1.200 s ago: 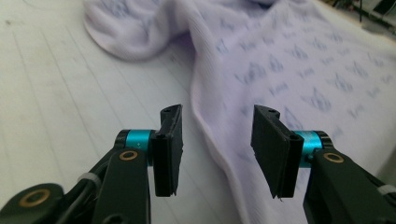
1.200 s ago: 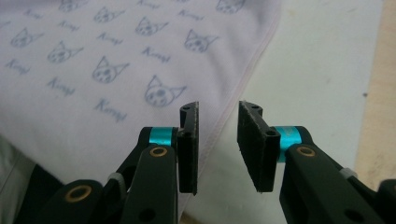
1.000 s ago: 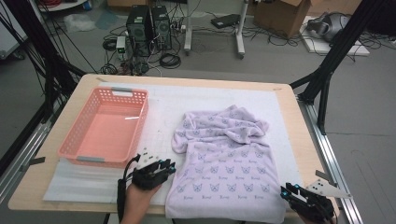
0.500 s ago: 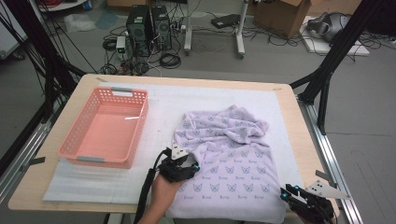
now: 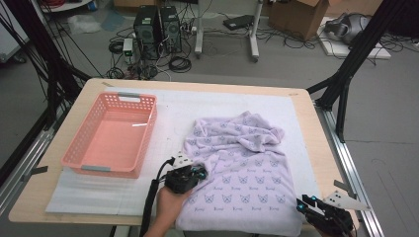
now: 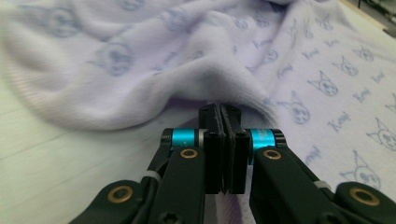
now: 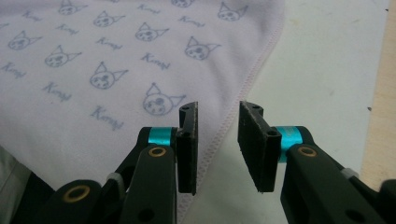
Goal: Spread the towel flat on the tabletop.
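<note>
A lilac blanket (image 5: 237, 163) printed with cat faces lies crumpled at its far end on the white mat. My left gripper (image 5: 200, 171) sits at the blanket's left edge. In the left gripper view its jaws (image 6: 219, 109) have just closed and stand pressed together, pinching a raised fold of the blanket's edge (image 6: 187, 88). My right gripper (image 5: 300, 205) rests at the blanket's near right corner. In the right gripper view it (image 7: 218, 116) is open, with the stitched hem (image 7: 243, 88) running under the gap between its pads, untouched.
A pink plastic basket (image 5: 148, 128), nothing in it, stands on the left of the white mat (image 5: 99, 190). The wooden table's right edge (image 5: 323, 163) is close to my right gripper. Black frame legs and cables stand beyond the table.
My left hand has moved right from the bare mat onto the blanket's left edge, and its jaws have shut there. The right gripper has stayed in place.
</note>
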Demonstrator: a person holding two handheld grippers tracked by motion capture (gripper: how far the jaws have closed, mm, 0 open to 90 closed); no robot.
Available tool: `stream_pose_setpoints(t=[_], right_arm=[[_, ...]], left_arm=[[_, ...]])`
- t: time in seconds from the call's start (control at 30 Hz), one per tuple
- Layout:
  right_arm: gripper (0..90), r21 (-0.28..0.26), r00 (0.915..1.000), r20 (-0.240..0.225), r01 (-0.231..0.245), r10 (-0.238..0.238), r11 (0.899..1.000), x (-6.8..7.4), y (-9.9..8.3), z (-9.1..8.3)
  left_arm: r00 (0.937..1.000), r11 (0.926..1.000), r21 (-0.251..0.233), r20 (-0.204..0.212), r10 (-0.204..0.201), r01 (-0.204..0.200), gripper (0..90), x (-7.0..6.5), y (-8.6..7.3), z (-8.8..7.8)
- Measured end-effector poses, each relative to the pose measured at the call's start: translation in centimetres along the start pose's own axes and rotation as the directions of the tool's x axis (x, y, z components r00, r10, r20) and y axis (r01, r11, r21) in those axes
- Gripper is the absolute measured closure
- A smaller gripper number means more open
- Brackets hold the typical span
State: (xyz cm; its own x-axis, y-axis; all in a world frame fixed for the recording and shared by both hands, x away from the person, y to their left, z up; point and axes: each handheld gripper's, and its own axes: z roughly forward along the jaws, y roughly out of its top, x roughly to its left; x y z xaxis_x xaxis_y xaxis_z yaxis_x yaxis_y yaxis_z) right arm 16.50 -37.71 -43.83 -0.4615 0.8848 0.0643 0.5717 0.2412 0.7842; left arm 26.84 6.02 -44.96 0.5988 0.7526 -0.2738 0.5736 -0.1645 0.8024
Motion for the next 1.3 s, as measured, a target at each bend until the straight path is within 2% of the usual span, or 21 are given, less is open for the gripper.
stream_pose_setpoints(t=[0.1,0.17,0.27,0.33,0.47,0.53,0.57,0.63,0.73,0.77,0.8,0.83,0.87,0.93,1.03,1.07,1.17,1.23,1.3], right_arm=[[68.0,-0.004,1.0000,0.002,-0.005,0.005,1.000,-0.1,-0.1,-0.1],[68.0,-0.001,1.0000,0.002,-0.003,0.003,1.000,0.0,-0.1,-0.2],[68.0,0.000,0.9999,-0.001,-0.012,0.012,1.000,0.1,0.0,0.0],[68.0,0.001,1.0000,-0.002,-0.008,0.008,1.000,0.2,0.1,0.1],[66.3,0.003,0.9999,-0.011,-0.007,0.007,1.000,0.4,0.2,0.4],[63.7,0.006,0.9999,-0.011,-0.002,0.002,1.000,0.3,0.3,0.7],[62.1,0.008,0.9998,-0.011,-0.014,0.015,1.000,0.4,0.5,0.9],[59.9,0.006,0.9994,-0.018,-0.030,0.030,1.000,0.4,0.8,1.6],[57.8,0.028,0.9995,-0.023,-0.019,0.020,0.999,0.6,1.5,3.4],[58.7,0.044,0.9997,-0.019,-0.015,0.016,0.999,0.7,1.6,4.0],[65.1,0.035,1.0000,0.000,-0.009,0.009,0.999,0.9,1.6,4.2],[74.0,0.037,1.0000,0.006,-0.007,0.007,0.999,0.8,1.7,4.1],[87.9,0.051,0.9998,-0.004,-0.018,0.018,0.999,0.5,1.6,3.7],[88.4,0.084,0.9993,0.035,-0.014,0.011,0.996,0.3,1.2,2.5],[88.5,0.128,0.9930,0.112,0.023,-0.038,0.992,0.4,0.3,0.6],[88.5,0.133,0.9918,0.122,0.021,-0.038,0.991,0.4,0.0,0.0],[85.4,0.112,0.9937,0.112,-0.012,0.000,0.994,0.3,-0.1,-0.4],[75.3,0.085,0.9904,0.137,-0.025,0.013,0.996,0.3,0.2,-0.4],[73.6,0.055,0.9927,0.118,-0.029,0.022,0.998,0.2,0.3,-0.4]], left_arm=[[0.9997,0.9996,-0.020,0.006,-0.022,0.022,87.8,0.7,-0.3,-1.1],[0.9970,0.9963,-0.044,0.026,-0.073,0.074,87.4,1.3,-0.7,-1.6],[0.9950,0.9939,-0.048,0.004,-0.100,0.100,86.7,1.9,-1.2,-2.0],[0.9936,0.9919,-0.057,0.006,-0.113,0.113,86.5,2.1,-1.3,-2.3],[0.9929,0.9908,-0.071,-0.021,-0.117,0.115,83.4,2.5,-1.5,-2.9],[0.9941,0.9929,-0.068,-0.040,-0.100,0.098,81.4,2.7,-1.5,-3.3],[0.9950,0.9943,-0.063,-0.045,-0.089,0.086,81.1,2.8,-1.6,-3.4],[0.9963,0.9955,-0.059,-0.039,-0.076,0.074,79.0,2.7,-1.7,-3.5],[0.9978,0.9963,-0.058,-0.018,-0.064,0.063,73.5,2.3,-1.6,-3.6],[0.9981,0.9967,-0.057,-0.017,-0.059,0.057,71.6,2.1,-1.7,-3.6],[0.9983,0.9968,-0.059,-0.018,-0.055,0.053,70.6,2.0,-1.7,-3.6],[0.9985,0.9968,-0.062,-0.017,-0.052,0.051,69.4,2.0,-1.8,-3.8],[0.9986,0.9964,-0.068,-0.014,-0.052,0.051,68.8,1.9,-1.9,-3.9],[0.9984,0.9959,-0.072,-0.009,-0.056,0.056,68.8,1.9,-1.9,-4.1],[0.9981,0.9950,-0.078,0.005,-0.062,0.062,68.7,1.9,-1.9,-4.2],[0.9979,0.9947,-0.080,0.014,-0.064,0.065,68.4,1.9,-1.9,-4.1],[0.9982,0.9961,-0.066,0.023,-0.056,0.058,66.1,1.7,-1.8,-3.8],[0.9976,0.9969,-0.053,0.042,-0.055,0.058,64.3,1.4,-1.7,-3.3],[0.9961,0.9978,-0.035,0.070,-0.053,0.056,63.2,0.8,-1.5,-2.5]])
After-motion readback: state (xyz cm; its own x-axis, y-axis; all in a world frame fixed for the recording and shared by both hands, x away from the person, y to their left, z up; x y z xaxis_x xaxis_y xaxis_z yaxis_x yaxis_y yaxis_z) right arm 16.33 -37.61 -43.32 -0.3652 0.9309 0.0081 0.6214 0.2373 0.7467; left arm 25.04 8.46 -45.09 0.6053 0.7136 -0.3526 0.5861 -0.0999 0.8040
